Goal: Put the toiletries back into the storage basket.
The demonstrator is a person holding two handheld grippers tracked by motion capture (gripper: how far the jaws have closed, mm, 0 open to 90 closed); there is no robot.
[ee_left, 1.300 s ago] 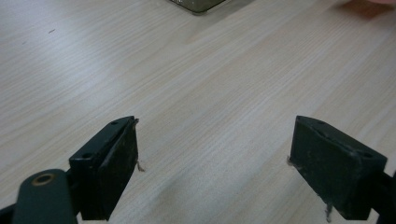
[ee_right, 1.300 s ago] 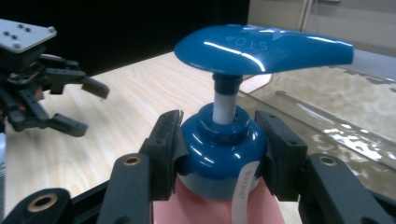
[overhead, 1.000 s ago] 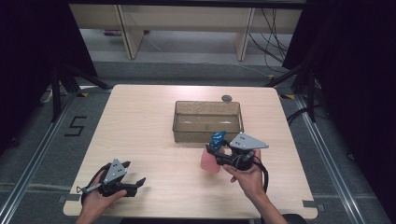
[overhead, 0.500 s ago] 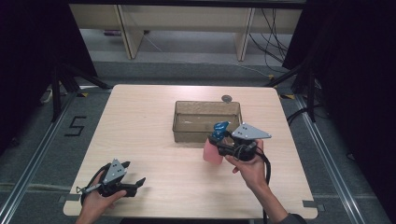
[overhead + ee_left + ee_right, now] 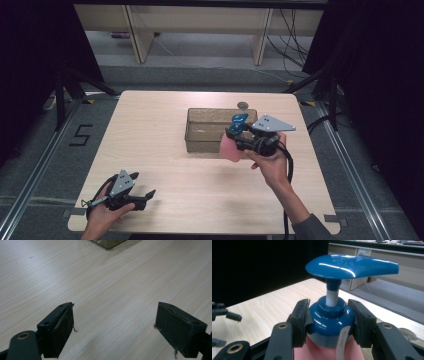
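A pink pump bottle with a blue pump head hangs above the table, just in front of the clear plastic bin. My right gripper is shut on the bottle's blue collar, one jaw on each side. The bottle sits upright between them in the right gripper view. My left gripper rests low near the table's front left corner, held in a hand. Its jaws stand wide apart over bare wood, with nothing between the pads.
The bin's corner appears at the top of the left gripper view. A small round dark object lies on the table behind the bin. Shelving legs and cables stand on the floor beyond the table's far edge.
My right gripper has carried the pink bottle up and away from me, toward the front wall of the bin. The left gripper has stayed where it was.
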